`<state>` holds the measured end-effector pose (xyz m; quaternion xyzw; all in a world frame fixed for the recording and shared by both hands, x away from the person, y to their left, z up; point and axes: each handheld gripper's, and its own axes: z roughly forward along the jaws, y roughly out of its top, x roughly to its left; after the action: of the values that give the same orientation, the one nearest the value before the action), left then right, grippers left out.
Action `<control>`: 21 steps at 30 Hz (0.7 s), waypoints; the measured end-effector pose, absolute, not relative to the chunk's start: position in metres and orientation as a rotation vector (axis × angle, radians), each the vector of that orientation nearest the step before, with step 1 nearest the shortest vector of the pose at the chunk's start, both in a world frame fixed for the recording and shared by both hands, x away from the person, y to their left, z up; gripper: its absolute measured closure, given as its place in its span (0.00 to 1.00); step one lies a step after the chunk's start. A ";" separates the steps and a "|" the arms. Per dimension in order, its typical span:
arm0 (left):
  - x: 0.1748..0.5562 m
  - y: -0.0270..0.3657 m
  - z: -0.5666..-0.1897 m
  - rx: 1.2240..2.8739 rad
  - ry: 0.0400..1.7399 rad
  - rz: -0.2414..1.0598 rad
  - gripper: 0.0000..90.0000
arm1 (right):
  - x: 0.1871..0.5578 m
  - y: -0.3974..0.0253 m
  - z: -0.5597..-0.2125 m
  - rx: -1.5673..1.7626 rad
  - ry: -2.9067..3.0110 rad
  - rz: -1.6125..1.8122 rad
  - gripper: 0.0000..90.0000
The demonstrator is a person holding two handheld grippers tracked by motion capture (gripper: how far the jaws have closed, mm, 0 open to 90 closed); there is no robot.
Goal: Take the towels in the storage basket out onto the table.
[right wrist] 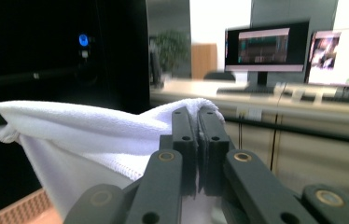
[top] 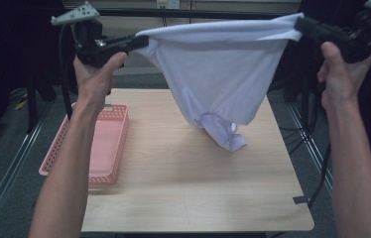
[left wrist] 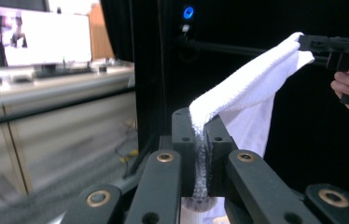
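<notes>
A white towel (top: 218,74) hangs stretched between both grippers, high above the wooden table (top: 193,188). Its lower end droops and bunches on the tabletop. My left gripper (top: 141,42) is shut on the towel's left top corner. My right gripper (top: 300,25) is shut on the right top corner. In the left gripper view the towel (left wrist: 247,98) runs from my pinched jaws across to the other gripper (left wrist: 303,43). In the right gripper view the cloth (right wrist: 93,130) is clamped between my jaws and stretches off to the left.
A pink plastic basket (top: 114,144) sits at the table's left edge, under my left forearm. A black frame bar (top: 173,12) runs across behind the towel. Desks with monitors (right wrist: 266,46) stand beyond the table.
</notes>
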<state>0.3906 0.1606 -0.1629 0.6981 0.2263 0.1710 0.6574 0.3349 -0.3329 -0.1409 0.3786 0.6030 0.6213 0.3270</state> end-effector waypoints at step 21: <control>0.251 0.166 -0.411 1.931 0.511 -0.151 0.93 | 0.184 -0.328 -0.408 1.264 2.108 1.431 0.97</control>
<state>0.2509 0.1661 -0.4114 0.8120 0.2150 -0.0637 0.5389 0.1845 -0.3276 -0.4076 0.4395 0.7330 0.4976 0.1483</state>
